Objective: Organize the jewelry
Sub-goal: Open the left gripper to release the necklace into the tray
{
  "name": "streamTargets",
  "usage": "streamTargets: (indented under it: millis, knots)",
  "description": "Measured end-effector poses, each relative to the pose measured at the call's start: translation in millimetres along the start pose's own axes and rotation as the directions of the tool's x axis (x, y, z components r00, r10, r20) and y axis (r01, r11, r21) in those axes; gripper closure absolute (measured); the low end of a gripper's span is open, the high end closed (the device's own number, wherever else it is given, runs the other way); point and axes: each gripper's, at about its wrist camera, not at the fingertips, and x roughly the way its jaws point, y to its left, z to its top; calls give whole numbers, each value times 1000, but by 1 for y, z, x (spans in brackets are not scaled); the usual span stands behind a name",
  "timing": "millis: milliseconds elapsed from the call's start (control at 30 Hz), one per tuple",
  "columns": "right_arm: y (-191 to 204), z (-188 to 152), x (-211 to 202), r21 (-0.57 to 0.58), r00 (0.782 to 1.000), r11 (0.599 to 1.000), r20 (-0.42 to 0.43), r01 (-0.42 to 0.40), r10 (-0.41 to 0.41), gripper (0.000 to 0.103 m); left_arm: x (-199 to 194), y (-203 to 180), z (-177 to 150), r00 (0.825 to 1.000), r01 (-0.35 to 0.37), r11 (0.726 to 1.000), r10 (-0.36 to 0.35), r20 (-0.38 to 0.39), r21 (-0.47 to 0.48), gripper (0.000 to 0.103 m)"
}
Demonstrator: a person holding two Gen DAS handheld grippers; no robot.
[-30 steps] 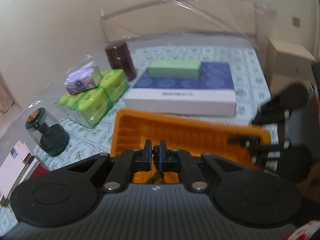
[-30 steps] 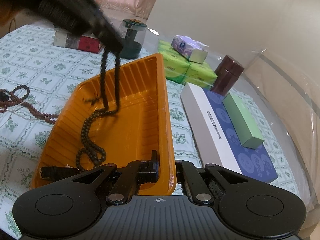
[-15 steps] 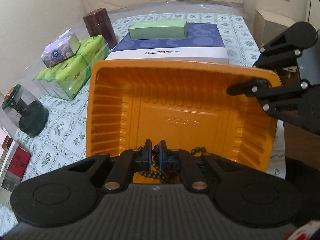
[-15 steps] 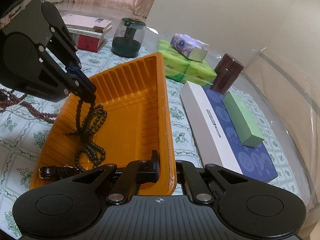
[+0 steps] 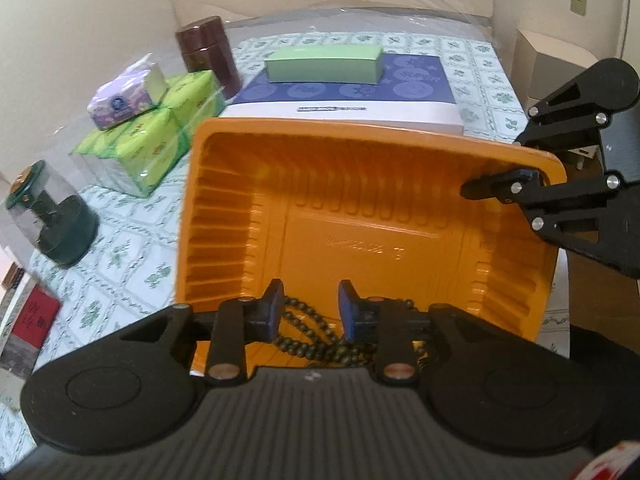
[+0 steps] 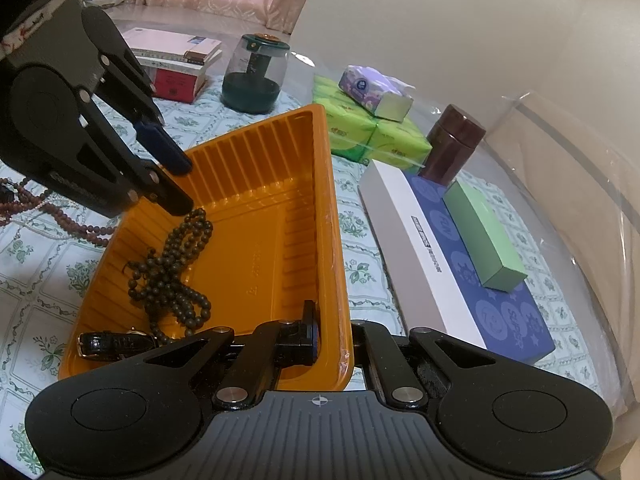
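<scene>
I spread the left gripper (image 5: pixel 308 308) fingers, releasing the dark beads (image 6: pixel 176 276) into the orange tray (image 6: pixel 256 208). The right gripper (image 6: pixel 332 344) fingers stayed clenched on the tray's near rim.

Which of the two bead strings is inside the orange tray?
The dark olive-brown bead string lies inside the orange plastic tray, beside a black watch strap. The reddish-brown bead string lies outside on the tablecloth, left of it.
</scene>
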Motion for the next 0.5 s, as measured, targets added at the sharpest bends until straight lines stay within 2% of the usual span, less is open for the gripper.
streamTargets:
  millis: [133, 267, 367, 500]
  knots:
    - [0, -1, 0, 8, 1000, 1000, -2, -1, 1, 99, -19, 16, -19, 999, -38, 998, 39, 13, -57, 73]
    - [-4, -1, 2, 28, 1000, 1000, -7, -7, 7, 99, -45, 39, -55, 996, -88, 981, 92, 13, -173, 72]
    - [-5, -4, 2, 37, 1000, 999, -11, -8, 8, 99, -64, 54, -90, 990, -139, 954, 143, -5, -265, 72]
    - [-6, -6, 3, 37, 1000, 999, -16, -8, 9, 99, -86, 69, -139, 978, -201, 900, 204, -33, -386, 72]
